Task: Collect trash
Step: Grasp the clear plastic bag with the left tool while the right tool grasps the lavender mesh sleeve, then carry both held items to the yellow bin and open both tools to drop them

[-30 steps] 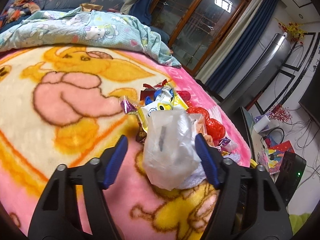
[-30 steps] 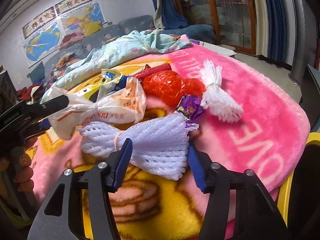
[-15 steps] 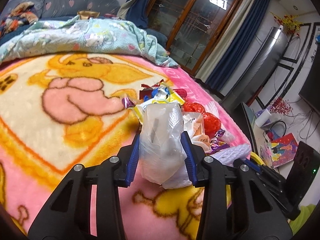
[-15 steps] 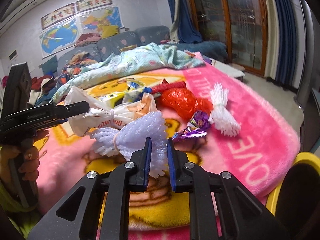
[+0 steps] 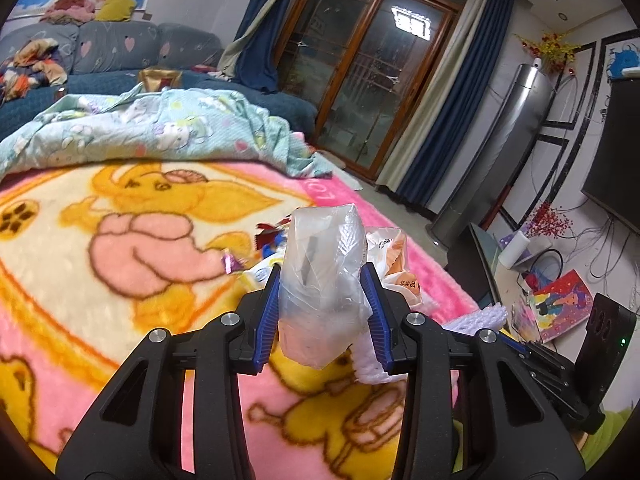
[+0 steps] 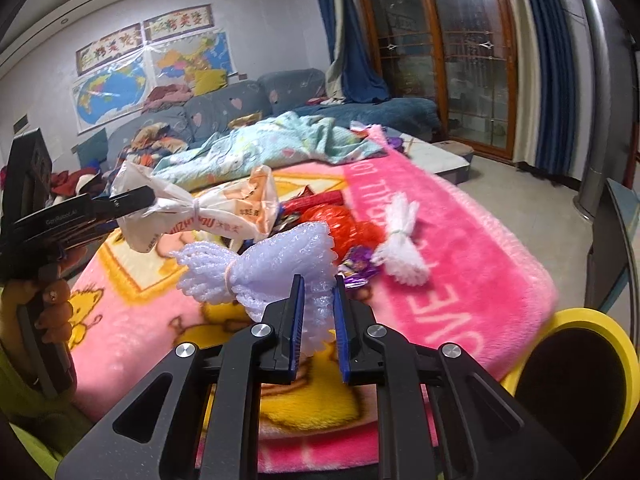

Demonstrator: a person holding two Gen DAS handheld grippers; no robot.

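Observation:
My left gripper (image 5: 323, 312) is shut on a knotted clear and orange plastic bag (image 5: 322, 276) and holds it above the blanket; the bag also shows in the right wrist view (image 6: 208, 216). My right gripper (image 6: 318, 322) is shut on a pale purple foam net (image 6: 276, 268), lifted off the blanket. A red plastic bag (image 6: 340, 222), a white foam net (image 6: 400, 246), a purple wrapper (image 6: 358, 266) and other wrappers (image 5: 264, 248) lie on the pink and yellow blanket (image 6: 448, 272).
A yellow-rimmed black bin (image 6: 580, 392) stands at the lower right, beside the bed's edge. A light blue quilt (image 5: 152, 132) is bunched at the far side. A sofa (image 6: 224, 108) with clothes stands behind. A low stand with clutter (image 5: 540, 292) is to the right.
Both grippers have risen with their loads: the left lifted the plastic bag, the right lifted the purple foam net off the blanket. One second ago both were open around them.

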